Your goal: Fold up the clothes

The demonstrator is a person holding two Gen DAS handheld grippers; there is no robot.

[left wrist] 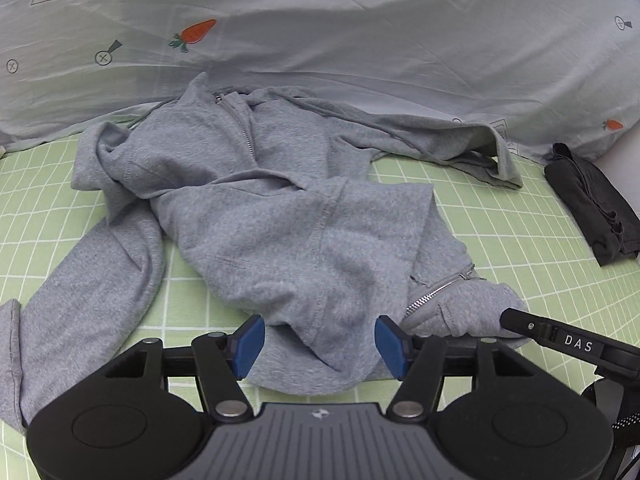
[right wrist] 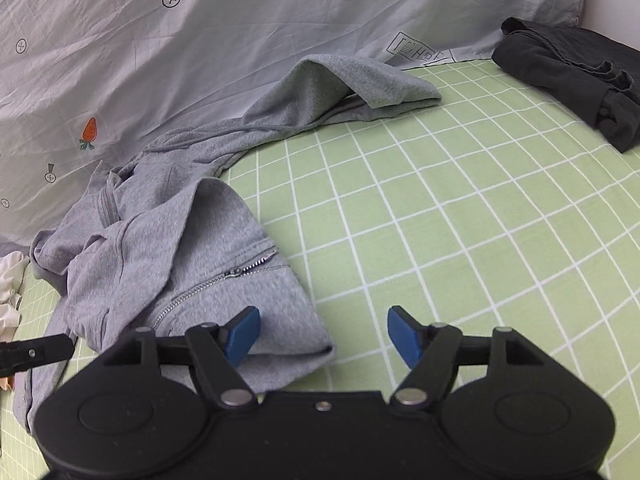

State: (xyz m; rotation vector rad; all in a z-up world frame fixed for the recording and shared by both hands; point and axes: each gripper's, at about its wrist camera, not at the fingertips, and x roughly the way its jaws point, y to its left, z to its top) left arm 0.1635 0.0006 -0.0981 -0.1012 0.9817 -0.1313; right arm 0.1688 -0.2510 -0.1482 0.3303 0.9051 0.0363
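Green checked bed sheet [right wrist: 460,220] under you, a pale carrot-print cover [left wrist: 320,40] bunched up behind the grey zip hoodie [left wrist: 280,220]. The hoodie lies crumpled and spread on the sheet, one sleeve stretched along the cover's foot, its zipper end at the near hem. Your left hand-held gripper [left wrist: 320,340] sits low at that near hem, jaws wide apart, blue pads either side of a fold of hem, not pinching it. Your right hand-held gripper [right wrist: 324,332] hovers level at the hoodie's right corner, jaws spread too, left pad over the fabric, right pad over bare sheet. Right of the hoodie, open sheet runs to a folded dark garment [right wrist: 580,76] near the bed's far corner.
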